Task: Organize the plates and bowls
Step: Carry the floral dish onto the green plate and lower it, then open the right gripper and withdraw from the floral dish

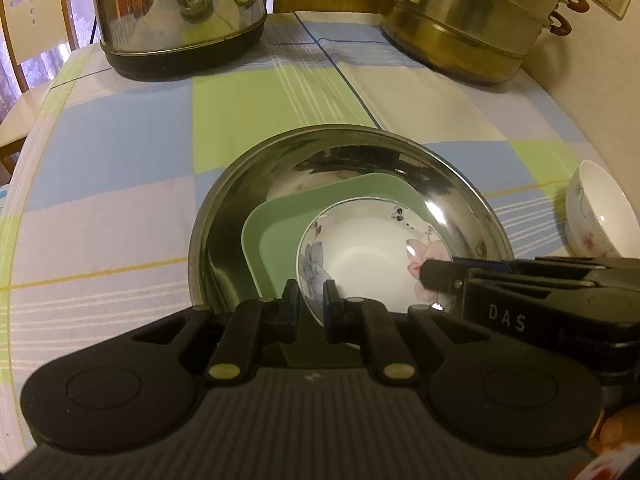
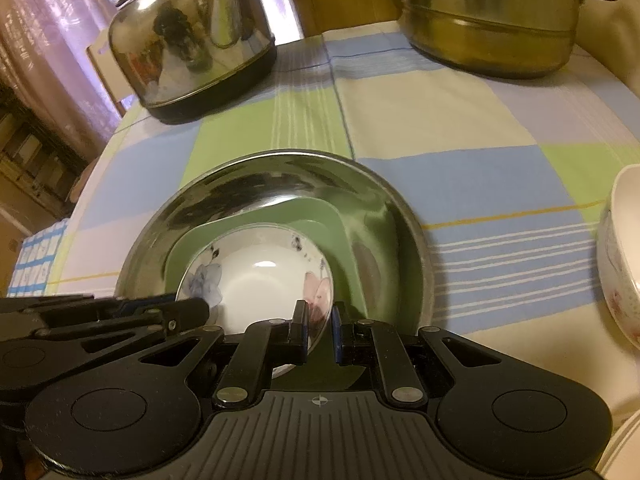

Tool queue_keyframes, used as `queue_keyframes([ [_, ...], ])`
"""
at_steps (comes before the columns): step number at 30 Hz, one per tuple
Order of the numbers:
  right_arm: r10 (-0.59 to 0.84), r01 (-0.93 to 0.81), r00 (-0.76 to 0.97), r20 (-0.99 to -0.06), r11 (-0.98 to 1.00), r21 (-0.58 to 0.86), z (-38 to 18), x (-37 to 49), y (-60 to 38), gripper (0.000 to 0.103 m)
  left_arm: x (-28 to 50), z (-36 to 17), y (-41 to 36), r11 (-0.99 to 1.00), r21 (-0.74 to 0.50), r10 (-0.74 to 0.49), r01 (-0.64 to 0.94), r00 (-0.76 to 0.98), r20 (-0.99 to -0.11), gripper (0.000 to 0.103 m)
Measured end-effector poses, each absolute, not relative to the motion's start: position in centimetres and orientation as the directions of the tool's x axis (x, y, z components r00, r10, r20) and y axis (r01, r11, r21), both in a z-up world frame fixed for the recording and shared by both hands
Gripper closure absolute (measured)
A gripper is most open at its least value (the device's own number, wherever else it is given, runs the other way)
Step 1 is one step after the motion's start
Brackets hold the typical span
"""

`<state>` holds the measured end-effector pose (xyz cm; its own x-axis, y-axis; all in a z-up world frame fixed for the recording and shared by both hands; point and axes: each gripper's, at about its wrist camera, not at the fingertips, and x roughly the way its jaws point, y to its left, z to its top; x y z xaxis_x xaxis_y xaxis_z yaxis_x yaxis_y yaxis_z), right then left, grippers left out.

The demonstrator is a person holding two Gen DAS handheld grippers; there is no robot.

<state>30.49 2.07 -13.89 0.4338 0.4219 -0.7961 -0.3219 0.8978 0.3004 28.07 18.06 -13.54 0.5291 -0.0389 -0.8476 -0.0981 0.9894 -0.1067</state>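
While both tongs clench the flowered bowl (image 1: 360,252) by its near rim — left gripper (image 1: 311,304) on one side, right gripper (image 2: 320,320) on the other — it sits ahead of them. Beneath it lie a green plate (image 1: 384,188) and a steel basin (image 1: 248,184); a second bowl (image 1: 596,208) stands apart, right of the tongs.

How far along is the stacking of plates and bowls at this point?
Done: the green plate lies inside the steel basin. In hand: both the left gripper and right gripper are shut on the rim of the flowered dish, over the green plate. Left: a white bowl stands apart on the tablecloth.
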Motion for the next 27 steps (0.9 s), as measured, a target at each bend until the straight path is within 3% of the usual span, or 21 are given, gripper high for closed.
queue_keyframes([
  [6, 0.442, -0.328, 0.423, -0.791, 0.888, 0.321, -13.8, 30.7, 1.7, 0.088, 28.0, -13.2, 18.2, 0.988, -0.113, -0.039, -0.106, 0.538, -0.842, 0.088],
  [8, 0.447, -0.331, 0.432, -0.783, 0.886, 0.324, -13.5, 30.7, 1.6, 0.081, 28.0, -12.9, 18.3, 0.988, -0.114, -0.038, -0.107, 0.546, -0.837, 0.086],
  [10, 0.452, -0.335, 0.444, -0.774, 0.885, 0.324, -13.2, 30.6, 1.5, 0.063, 27.8, -12.6, 18.3, 0.987, -0.116, -0.037, -0.11, 0.551, -0.834, 0.085],
  [17, 0.483, -0.359, 0.465, -0.742, 0.869, 0.34, -11.4, 29.8, 0.9, 0.051, 26.5, -10.9, 18.7, 0.984, -0.12, -0.024, -0.134, 0.564, -0.825, 0.082],
  [22, 0.512, -0.372, 0.474, -0.717, 0.854, 0.364, -9.8, 28.6, -0.3, 0.039, 24.7, -9.1, 18.8, 0.98, -0.121, -0.007, -0.159, 0.577, -0.817, 0.073],
  [27, 0.527, -0.362, 0.475, -0.705, 0.847, 0.389, -8.3, 27.2, -2.2, 0.036, 22.4, -7.7, 18.2, 0.979, -0.121, -0.002, -0.166, 0.579, -0.815, 0.067],
])
